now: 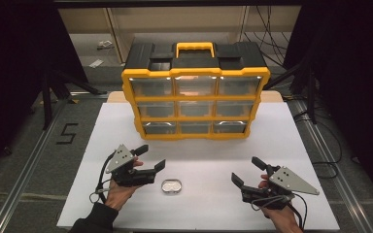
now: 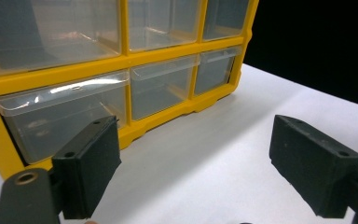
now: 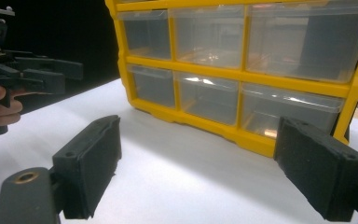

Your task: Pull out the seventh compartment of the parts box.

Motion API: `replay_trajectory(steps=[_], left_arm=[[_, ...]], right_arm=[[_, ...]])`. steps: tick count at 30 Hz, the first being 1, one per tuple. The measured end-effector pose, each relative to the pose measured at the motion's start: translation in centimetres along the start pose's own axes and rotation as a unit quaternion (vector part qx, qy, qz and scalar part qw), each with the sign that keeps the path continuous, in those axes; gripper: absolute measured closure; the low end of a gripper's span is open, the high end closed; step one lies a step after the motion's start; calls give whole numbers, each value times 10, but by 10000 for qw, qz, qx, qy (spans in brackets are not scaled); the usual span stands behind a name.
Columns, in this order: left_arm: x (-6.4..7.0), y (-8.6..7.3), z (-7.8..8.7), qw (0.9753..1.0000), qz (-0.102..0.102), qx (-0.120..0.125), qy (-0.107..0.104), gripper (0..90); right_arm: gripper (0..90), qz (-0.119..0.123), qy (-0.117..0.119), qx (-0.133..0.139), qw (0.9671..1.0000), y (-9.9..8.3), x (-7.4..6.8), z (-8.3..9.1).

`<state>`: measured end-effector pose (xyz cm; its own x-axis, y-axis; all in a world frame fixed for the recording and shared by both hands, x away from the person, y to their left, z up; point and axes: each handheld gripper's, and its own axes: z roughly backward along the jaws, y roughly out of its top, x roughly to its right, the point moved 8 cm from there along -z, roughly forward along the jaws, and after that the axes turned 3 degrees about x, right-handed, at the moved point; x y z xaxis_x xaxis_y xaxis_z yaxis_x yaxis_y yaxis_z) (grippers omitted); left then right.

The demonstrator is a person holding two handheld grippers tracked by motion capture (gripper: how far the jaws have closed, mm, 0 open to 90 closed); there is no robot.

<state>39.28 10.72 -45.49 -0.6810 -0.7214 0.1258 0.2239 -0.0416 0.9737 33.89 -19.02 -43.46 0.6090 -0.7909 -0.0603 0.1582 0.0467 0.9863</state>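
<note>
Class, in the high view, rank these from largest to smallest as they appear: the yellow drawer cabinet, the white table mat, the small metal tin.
1. White table mat
2. Yellow drawer cabinet
3. Small metal tin

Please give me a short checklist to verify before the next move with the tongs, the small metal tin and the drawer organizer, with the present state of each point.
1. Left tongs open and holding nothing: ok.
2. Right tongs open and holding nothing: ok.
3. Small metal tin lies free on the white table between the two tongs, touched by neither: ok.
4. All drawers of the yellow drawer organizer are pushed in: ok.
5. Tin lid closed: cannot tell.
6. Drawers empty: cannot tell, glare on the clear fronts.
</note>
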Motion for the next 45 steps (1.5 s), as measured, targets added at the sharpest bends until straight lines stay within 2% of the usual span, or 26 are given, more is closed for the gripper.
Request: replay_trajectory(steps=[11, 17, 18, 19, 21, 22, 23, 24, 25, 26, 27, 28, 31, 32, 34, 35, 36, 37, 38, 39, 40, 41, 42, 43, 44, 45], left_arm=[[-1, -2, -2, 9999, -74, -137, 26, 155], [-5, 1, -1, 9999, 45, -97, 73, 155], [-5, 1, -1, 9998, -54, -132, 125, 155], [-5, 1, -1, 9998, -54, -132, 125, 155], [-7, 2, -2, 9992, -298, -158, 218, 155], [-7, 2, -2, 9992, -298, -158, 218, 155], [-7, 3, -3, 9972, -614, -229, 360, 155], [-8, 3, -4, 9955, -806, -248, 431, 155], [-8, 3, -4, 9955, -806, -248, 431, 155], [-10, 5, -6, 9910, -1165, -300, 587, 155], [-10, 5, -6, 9910, -1165, -300, 587, 155], [-12, 7, -9, 9871, -1398, -339, 703, 155], [-11, 8, -12, 9855, -1488, -352, 730, 155], [-8, 7, -14, 9781, -1852, -464, 826, 155], [-8, 6, -17, 9664, -2320, -577, 948, 156], [-8, 5, -19, 9632, -2428, -608, 980, 156], [-8, 5, -19, 9632, -2428, -608, 980, 157], [-8, 4, -21, 9600, -2529, -664, 1000, 157], [-11, 4, -26, 9498, -2830, -731, 1112, 158], [-11, 4, -26, 9498, -2830, -731, 1112, 158], [-12, 3, -28, 9436, -2997, -778, 1171, 158], [-15, 3, -32, 9325, -3277, -857, 1256, 158], [-16, 2, -35, 9292, -3349, -889, 1283, 158], [-16, 2, -35, 9292, -3349, -889, 1283, 158], [-18, 2, -38, 9145, -3665, -972, 1414, 159], [-18, 2, -38, 9145, -3665, -972, 1414, 159]], right_arm=[[163, -7, 32, -6, 10000, 0, -1, -1], [163, -8, 46, -27, 10000, -1, -1, -1], [163, -1, 48, -23, 10000, -1, -1, -1], [163, -1, 48, -23, 10000, -1, -1, -1], [164, -10, 52, -18, 10000, -1, -1, -1], [164, -19, 47, -47, 10000, -1, -1, -1], [164, -28, 50, -44, 10000, -1, -1, -1], [165, -31, 52, -41, 10000, -1, -1, -1], [165, -31, 52, -41, 10000, -1, -1, -1], [166, -25, 64, -30, 10000, -1, -1, -2], [166, -25, 64, -30, 10000, -1, -1, -2], [166, -33, 63, -34, 10000, -1, -1, -2], [168, -28, 68, -32, 10000, -1, -1, -2], [169, -41, 66, -47, 10000, -2, -1, -2], [170, -44, 60, -68, 9999, -2, 0, -2], [170, -51, 68, -68, 9999, -2, -1, -2], [170, -44, 70, -67, 9999, -2, -1, -2], [170, -44, 70, -67, 9999, -2, -1, -2], [171, -52, 76, -66, 9999, -2, -1, -2], [171, -52, 76, -66, 9999, -2, -1, -2], [172, -59, 88, -41, 9999, -2, -1, -3], [172, -54, 83, -72, 9999, -2, -1, -2], [172, -55, 84, -76, 9999, -2, -1, -2], [172, -55, 84, -76, 9999, -2, -1, -2], [172, -65, 96, -60, 9999, -2, -1, -2], [172, -65, 96, -60, 9999, -2, -1, -2]])
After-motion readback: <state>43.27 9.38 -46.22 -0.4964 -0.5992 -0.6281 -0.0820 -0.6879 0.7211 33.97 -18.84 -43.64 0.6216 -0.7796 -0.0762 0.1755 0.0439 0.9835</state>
